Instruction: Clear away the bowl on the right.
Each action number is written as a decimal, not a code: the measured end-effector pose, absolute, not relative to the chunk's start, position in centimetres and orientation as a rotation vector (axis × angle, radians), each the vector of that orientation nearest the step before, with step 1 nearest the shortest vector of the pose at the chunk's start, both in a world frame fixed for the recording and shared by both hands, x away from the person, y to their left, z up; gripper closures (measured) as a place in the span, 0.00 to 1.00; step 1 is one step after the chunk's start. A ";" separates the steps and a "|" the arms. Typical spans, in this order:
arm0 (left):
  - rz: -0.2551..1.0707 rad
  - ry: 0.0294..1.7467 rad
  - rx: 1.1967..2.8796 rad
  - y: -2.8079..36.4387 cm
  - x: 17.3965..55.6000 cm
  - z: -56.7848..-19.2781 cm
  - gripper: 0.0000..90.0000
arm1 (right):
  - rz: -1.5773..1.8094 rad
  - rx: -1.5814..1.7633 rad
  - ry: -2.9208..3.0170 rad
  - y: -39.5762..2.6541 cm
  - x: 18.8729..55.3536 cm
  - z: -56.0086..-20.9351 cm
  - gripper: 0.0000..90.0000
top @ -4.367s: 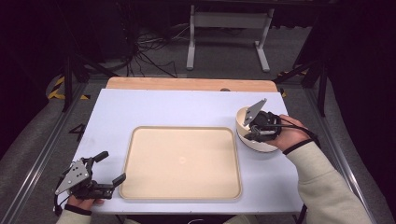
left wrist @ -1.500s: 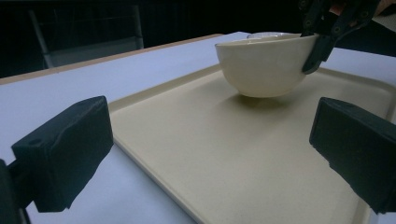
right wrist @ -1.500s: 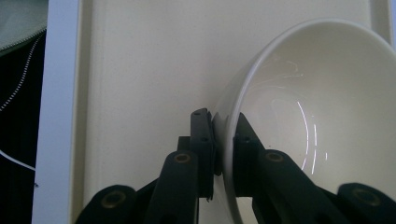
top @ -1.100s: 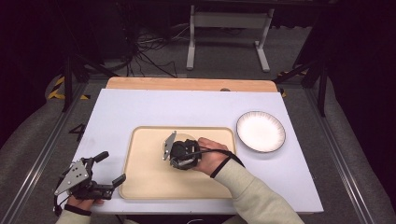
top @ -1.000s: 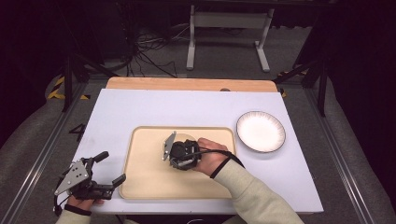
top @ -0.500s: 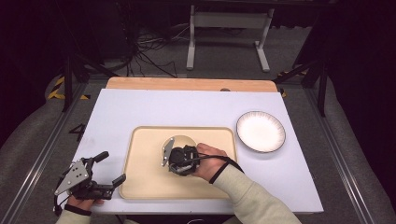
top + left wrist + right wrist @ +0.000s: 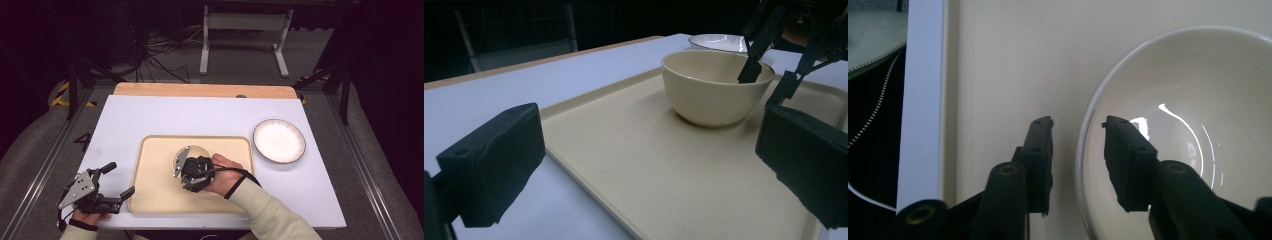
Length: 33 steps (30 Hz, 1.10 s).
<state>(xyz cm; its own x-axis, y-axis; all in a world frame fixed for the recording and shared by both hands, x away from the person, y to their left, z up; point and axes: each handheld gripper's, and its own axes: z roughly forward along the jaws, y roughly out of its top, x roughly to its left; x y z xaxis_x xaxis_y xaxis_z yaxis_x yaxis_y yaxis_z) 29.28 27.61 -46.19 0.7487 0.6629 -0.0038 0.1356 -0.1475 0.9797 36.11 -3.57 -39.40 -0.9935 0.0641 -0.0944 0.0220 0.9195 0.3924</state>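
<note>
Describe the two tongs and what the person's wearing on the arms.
Both tongs are black with two jaws each. The left tongs carry a grey three-cornered plate on top; their jaws end in blocky black pads. The right tongs have slimmer jaws with small round holes and a black cable looping back over the wrist. The right arm wears a cream sleeve.

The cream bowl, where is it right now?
The cream bowl sits on the beige tray, near its middle in the high view, with the right gripper straddling its rim; the white plate lies off to the right.
</note>
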 end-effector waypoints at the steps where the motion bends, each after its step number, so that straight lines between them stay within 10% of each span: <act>1: 0.518 0.641 1.684 27.6 29.3 -46.2 0.00 | 0.614 0.069 2.972 -3.6 36.1 -39.3 0.66; 15: 0.523 0.642 1.681 27.6 29.2 -46.2 0.00 | 0.819 0.172 2.880 -4.7 36.0 -36.4 0.26; 33: 0.522 0.644 1.679 27.6 29.2 -46.2 0.00 | 1.072 0.237 2.732 -7.8 35.8 -34.9 0.12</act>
<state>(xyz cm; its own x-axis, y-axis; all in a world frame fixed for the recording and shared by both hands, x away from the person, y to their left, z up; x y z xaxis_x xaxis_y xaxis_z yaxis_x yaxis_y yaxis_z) 29.23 27.57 -46.21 0.7457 0.6663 -0.0041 0.1340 -0.1439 0.9805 35.81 -7.76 -34.86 -0.9677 0.2193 -0.1243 0.0763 0.7247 0.6849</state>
